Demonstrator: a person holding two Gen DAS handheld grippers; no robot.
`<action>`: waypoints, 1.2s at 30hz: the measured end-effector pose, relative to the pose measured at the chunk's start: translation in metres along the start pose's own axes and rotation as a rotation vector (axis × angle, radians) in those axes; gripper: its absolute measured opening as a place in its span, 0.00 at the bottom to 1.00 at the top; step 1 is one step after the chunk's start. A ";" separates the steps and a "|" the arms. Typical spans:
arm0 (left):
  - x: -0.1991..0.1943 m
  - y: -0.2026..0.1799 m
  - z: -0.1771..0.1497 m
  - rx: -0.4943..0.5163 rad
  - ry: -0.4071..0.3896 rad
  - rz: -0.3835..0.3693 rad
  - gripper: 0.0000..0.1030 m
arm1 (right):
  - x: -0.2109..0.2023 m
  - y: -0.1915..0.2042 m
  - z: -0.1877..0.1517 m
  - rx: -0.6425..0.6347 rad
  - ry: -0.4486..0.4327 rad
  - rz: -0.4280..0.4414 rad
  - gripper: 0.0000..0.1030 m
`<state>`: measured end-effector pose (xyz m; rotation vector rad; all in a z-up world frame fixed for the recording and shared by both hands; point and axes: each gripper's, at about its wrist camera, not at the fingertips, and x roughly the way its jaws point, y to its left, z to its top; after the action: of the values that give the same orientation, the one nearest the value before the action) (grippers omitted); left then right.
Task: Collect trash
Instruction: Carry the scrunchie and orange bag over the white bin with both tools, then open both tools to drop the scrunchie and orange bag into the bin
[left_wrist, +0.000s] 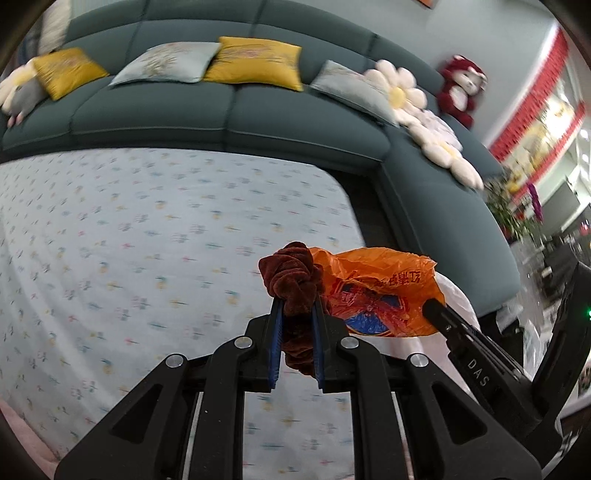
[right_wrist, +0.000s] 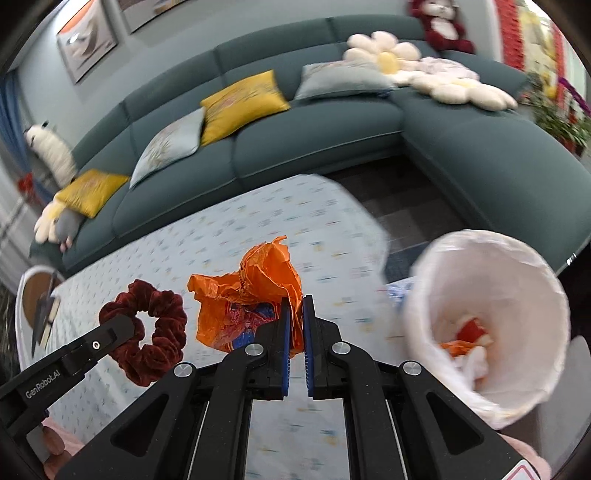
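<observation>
Floral tablecloth (right_wrist: 229, 236) before a teal sofa (right_wrist: 280, 147) (lined bin (right_wrist: 487, 258) nearby), left jaws clamping scrunchie (left_wrist: 291, 280), right jaws orange bag (right_wrist: 255, 291).

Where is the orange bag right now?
The orange bag is pinched in the right gripper, above the flowery tablecloth, between the red scrunchie and white bin.

Scrunchie (left_wrist: 291, 280): dark red velvet cloth, plush, matt, gathered in folds. Carrier bag (right_wrist: 251, 295): thin orange plastic, crinkled, slight sheen, printed. Left tool (left_wrist: 297, 314) and right tool (right_wrist: 296, 314): matt black plastic bodies, bright metal pivot pins, ribbed blue pads. Worktop (left_wrist: 147, 240): covered in pale printed cloth, smooth, matt. Bin liner (right_wrist: 491, 280): thin white plastic, finely wrinkled. Sofa (left_wrist: 229, 114): teal woven upholstery, matt. Yellow cushion (left_wrist: 255, 62): faintly lustrous fabric.
</observation>
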<state>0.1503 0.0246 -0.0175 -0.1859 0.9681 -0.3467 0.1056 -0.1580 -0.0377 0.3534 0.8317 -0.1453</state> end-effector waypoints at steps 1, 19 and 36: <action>0.001 -0.012 -0.002 0.018 0.003 -0.008 0.13 | -0.005 -0.011 0.000 0.014 -0.009 -0.009 0.06; 0.034 -0.162 -0.036 0.262 0.080 -0.122 0.13 | -0.060 -0.177 -0.022 0.260 -0.090 -0.161 0.06; 0.069 -0.233 -0.056 0.386 0.119 -0.106 0.25 | -0.073 -0.240 -0.034 0.365 -0.119 -0.204 0.06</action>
<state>0.0917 -0.2171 -0.0304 0.1375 0.9911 -0.6394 -0.0303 -0.3699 -0.0642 0.5957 0.7208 -0.5075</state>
